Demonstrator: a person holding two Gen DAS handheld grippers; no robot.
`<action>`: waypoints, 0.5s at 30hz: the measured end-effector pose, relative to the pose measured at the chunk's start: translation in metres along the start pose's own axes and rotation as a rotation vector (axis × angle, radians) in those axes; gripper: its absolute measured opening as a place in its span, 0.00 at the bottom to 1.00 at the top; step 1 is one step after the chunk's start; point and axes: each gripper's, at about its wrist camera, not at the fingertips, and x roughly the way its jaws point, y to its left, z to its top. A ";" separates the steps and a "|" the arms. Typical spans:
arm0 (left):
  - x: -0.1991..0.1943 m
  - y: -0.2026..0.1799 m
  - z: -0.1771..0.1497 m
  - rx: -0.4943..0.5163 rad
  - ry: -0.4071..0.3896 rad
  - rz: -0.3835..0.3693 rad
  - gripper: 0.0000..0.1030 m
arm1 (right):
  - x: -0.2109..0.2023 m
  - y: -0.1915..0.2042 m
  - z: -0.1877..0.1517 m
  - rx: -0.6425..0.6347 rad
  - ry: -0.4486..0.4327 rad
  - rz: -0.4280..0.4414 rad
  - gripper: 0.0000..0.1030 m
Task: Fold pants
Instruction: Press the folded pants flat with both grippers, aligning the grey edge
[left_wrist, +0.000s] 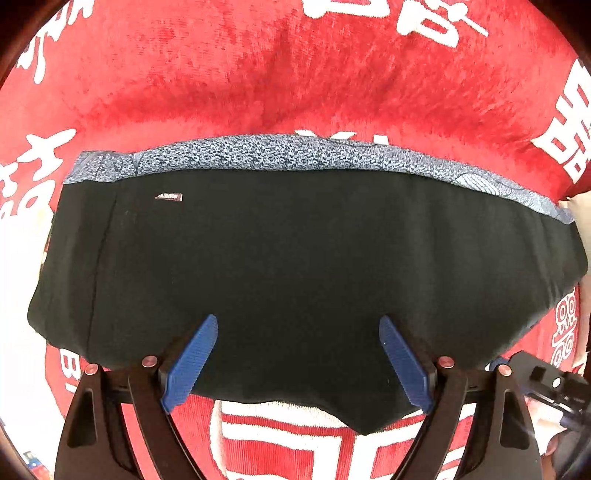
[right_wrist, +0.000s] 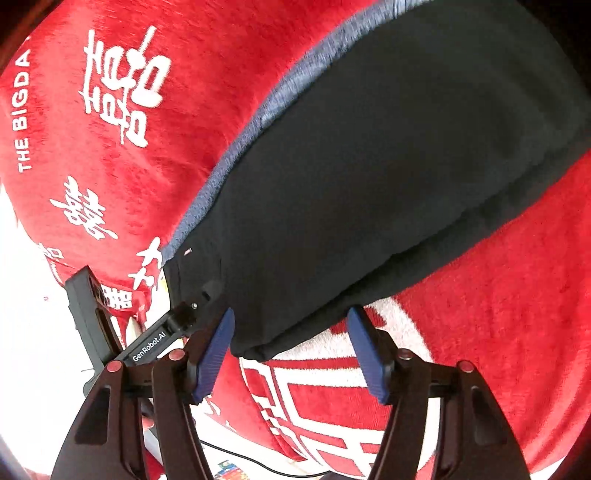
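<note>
Each of the tongs has black, triangular arms with cut-out holes, copper-red round rivets, and two blue ribbed pads: the left tongs (left_wrist: 298, 360) at the bottom of the left view, the right tongs (right_wrist: 291, 354) likewise. At the lower left of the right view, a black bar carries white "GenRobot.AI" lettering.

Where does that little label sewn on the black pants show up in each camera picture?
Left wrist view: the label sits upper left on the pants.
Right wrist view: label left of centre, tiny.
Shared landmark: the blue patterned band right beside it.
</note>
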 end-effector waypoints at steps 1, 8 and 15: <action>0.000 -0.001 -0.001 0.001 -0.002 0.000 0.88 | -0.005 0.000 0.000 0.000 -0.013 0.001 0.65; 0.008 -0.001 0.002 0.014 0.004 -0.010 0.88 | -0.006 -0.008 0.013 0.042 -0.056 0.007 0.62; 0.018 0.000 0.002 0.015 0.020 -0.007 0.88 | 0.003 -0.019 0.017 0.065 -0.059 0.005 0.63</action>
